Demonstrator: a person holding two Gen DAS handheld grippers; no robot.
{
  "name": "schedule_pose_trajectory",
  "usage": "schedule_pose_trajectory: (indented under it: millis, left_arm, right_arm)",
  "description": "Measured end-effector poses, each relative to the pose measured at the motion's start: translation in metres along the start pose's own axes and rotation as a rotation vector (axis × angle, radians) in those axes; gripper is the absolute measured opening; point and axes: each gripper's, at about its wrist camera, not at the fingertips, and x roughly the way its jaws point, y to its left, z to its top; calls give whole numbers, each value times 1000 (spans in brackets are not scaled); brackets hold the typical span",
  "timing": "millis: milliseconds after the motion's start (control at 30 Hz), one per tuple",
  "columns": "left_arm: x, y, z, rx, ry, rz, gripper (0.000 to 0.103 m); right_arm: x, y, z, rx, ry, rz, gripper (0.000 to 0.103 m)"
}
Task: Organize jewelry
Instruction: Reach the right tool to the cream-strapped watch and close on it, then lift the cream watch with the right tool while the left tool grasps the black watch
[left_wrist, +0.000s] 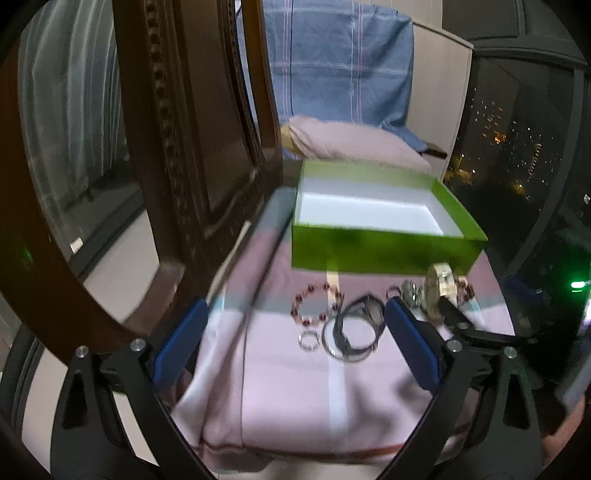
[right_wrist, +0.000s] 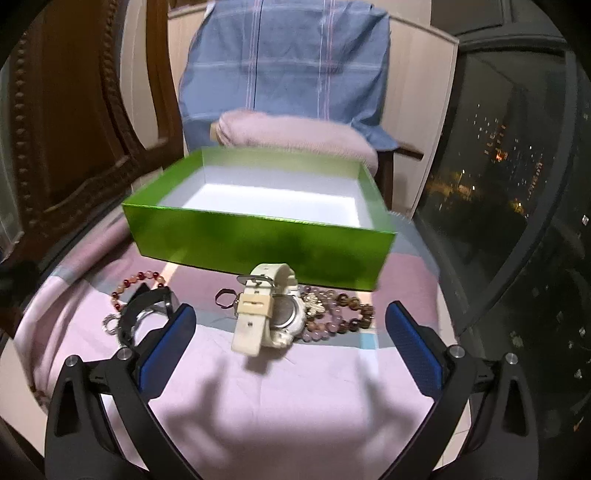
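Right wrist view: your right tongs (right_wrist: 290, 341) hang spread and empty before the cream rubber-strapped wristwatch (right_wrist: 269, 310).
Nothing sits in the open green cardboard box (right_wrist: 258, 243) yet, so you look to be at the first pick; the watch lies on the pink cloth (right_wrist: 280, 398) just before the box, purple-brown bead bracelet (right_wrist: 343, 314) touching it. Left tongs (left_wrist: 293, 336) are spread too, near the black-strapped watch (left_wrist: 351, 328). Close squarely across the strap, then lift over the wall.
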Motion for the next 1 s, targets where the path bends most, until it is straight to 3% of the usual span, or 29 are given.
schedule_pose_trajectory:
  millis: [33, 200, 233, 300, 367, 500, 700, 867, 1000]
  left_arm:
    - [0, -1, -1, -5, -1, 3, 96]
    - [2, -2, -16, -26, -14, 3, 96]
    - [4, -1, -20, -11, -15, 14, 96]
    - [15, 0, -22, -1, 21, 19, 96]
    - [21, 0, -23, 4, 50, 29, 96]
    - [24, -8, -24, 35, 64, 27, 96]
    - [37, -18, -26, 24, 131, -12, 96]
    - [46, -22, -25, 17, 156, -32, 96]
    - [52, -35, -22, 52, 144, -33, 95]
  right_arm:
    - [7, 3, 1, -2, 8, -9, 89]
    - [36, 6, 7, -3, 61, -41, 88]
    - [40, 8, 8, -7, 70, -42, 83]
    - [47, 6, 7, -10, 93, -26, 61]
    - [49, 2, 8, -3, 115, 4, 22]
    - [34, -11, 8, 45, 105, 68, 22]
    - [-20, -31, 14, 110, -12, 187, 22]
    - [-68, -51, 7, 118, -71, 242, 22]
    - [-84, -66, 3, 110, -75, 246, 22]
